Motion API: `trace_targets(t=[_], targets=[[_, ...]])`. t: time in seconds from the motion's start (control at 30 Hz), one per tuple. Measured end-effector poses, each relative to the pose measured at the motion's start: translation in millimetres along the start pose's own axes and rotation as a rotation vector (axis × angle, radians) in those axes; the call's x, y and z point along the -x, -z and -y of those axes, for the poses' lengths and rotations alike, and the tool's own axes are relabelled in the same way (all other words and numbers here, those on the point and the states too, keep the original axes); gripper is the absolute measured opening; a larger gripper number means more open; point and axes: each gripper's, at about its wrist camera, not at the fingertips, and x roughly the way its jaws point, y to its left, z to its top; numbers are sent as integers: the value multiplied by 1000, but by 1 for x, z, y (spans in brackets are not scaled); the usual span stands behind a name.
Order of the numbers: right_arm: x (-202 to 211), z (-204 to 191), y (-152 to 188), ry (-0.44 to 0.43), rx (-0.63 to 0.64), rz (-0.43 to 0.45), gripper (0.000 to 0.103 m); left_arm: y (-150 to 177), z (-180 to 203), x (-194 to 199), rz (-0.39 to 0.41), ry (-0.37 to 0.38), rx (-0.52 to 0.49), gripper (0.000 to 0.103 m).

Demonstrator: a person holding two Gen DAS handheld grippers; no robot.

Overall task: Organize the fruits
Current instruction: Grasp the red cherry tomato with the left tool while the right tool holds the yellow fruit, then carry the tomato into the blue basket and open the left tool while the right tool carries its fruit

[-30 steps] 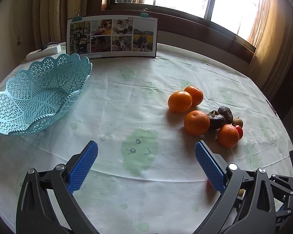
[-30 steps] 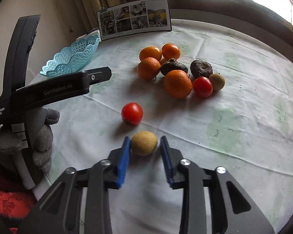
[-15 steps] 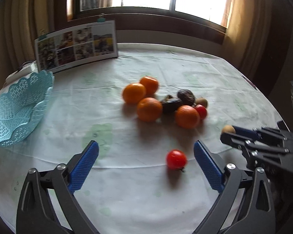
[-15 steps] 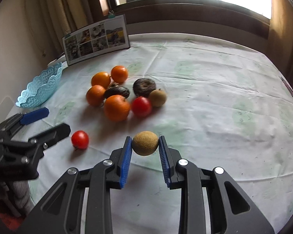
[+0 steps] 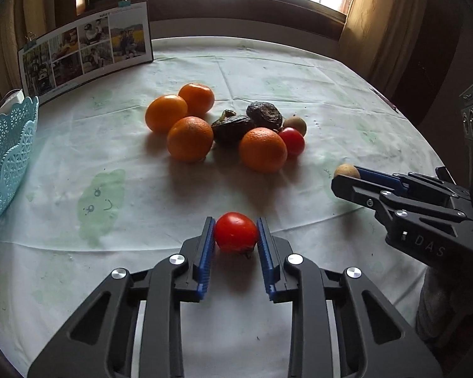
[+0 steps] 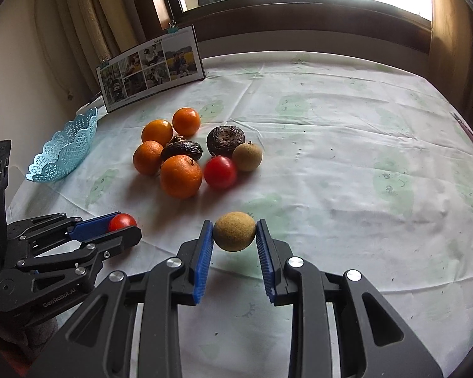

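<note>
My left gripper (image 5: 235, 225) is shut on a small red tomato (image 5: 235, 234) close to the table's near edge; the tomato (image 6: 122, 221) also shows at the left of the right wrist view. My right gripper (image 6: 234, 226) is shut on a round tan fruit (image 6: 234, 233) held just above the cloth, with its shadow below. In the left wrist view the right gripper (image 5: 347, 176) sits at the right with that fruit (image 5: 346, 169). A light blue lattice basket (image 5: 3, 157) (image 6: 63, 148) stands at the far left.
A pile lies mid-table: several oranges (image 5: 189, 138) (image 6: 181, 175), two dark wrinkled fruits (image 5: 264, 114) (image 6: 225, 140), a second red tomato (image 6: 220, 171) and a second tan fruit (image 6: 247, 157). A photo board (image 5: 85, 53) stands at the back, under the window.
My left gripper swung right from the basket side, came around the loose tomato and shut on it. The right gripper lifted the tan fruit and moved off to the right.
</note>
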Motion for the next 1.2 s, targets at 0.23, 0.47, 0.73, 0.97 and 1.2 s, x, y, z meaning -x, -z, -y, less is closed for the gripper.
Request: trace_targets(t=[0.23,0.47,0.73,0.97,1.2], targets=[[2,-5,-3,11,-5,11,28,-5,-10,17,80,-51,4,27],[1,-22,-12,-4,13,24,28,-14,-56,41,163,-147,118,27],[-3,-51,-23,-25,48,29,28,-20,-120,81,283,-331,235,27],[-10,-77,-33,-46,71,25,28,-16,-175,92,303,-502,333,27],[-17,-111,-49,-77,128,39,28,-8,-208,98,310,-536,408,76]])
